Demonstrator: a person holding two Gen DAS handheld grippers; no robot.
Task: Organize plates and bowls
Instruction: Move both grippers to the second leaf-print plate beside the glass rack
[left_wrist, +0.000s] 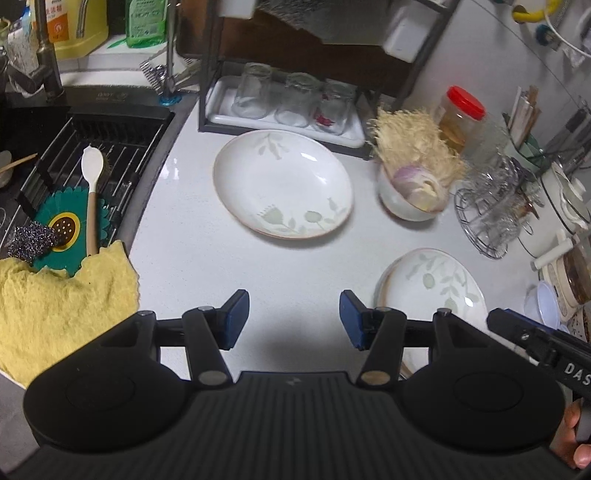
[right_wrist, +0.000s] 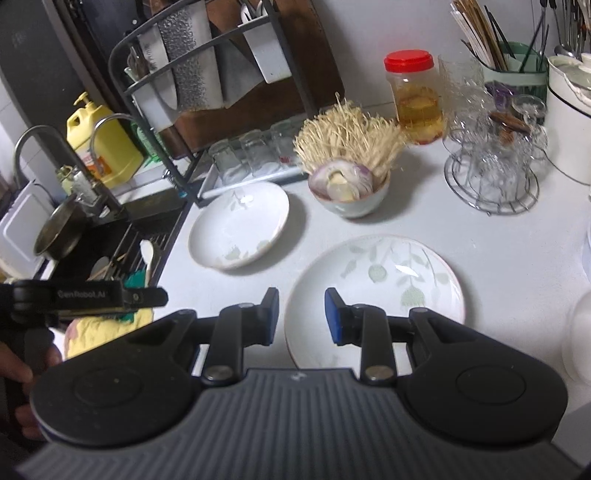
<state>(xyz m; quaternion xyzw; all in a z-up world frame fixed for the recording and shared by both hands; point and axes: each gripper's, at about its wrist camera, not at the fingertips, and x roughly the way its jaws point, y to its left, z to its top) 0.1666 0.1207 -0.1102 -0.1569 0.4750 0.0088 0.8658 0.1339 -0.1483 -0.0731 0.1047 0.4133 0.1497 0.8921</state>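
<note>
A deep white floral plate (left_wrist: 282, 182) lies on the white counter ahead of my left gripper (left_wrist: 294, 319), which is open and empty above bare counter. It also shows in the right wrist view (right_wrist: 238, 223). A second floral plate (right_wrist: 373, 291) lies near the front; my right gripper (right_wrist: 301, 317) is open and empty over its left rim. That plate shows in the left wrist view (left_wrist: 432, 286). A small bowl (right_wrist: 351, 201) holding onion pieces and enoki mushrooms stands behind the plates, seen in the left wrist view too (left_wrist: 408, 195).
The sink (left_wrist: 88, 147) with a rack, spatula and yellow cloth (left_wrist: 62, 306) lies left. A black dish rack with upturned glasses (left_wrist: 291, 99) stands at the back. A red-lidded jar (right_wrist: 415, 98), a wire glass holder (right_wrist: 493, 170) and a utensil cup (right_wrist: 515, 70) crowd the right.
</note>
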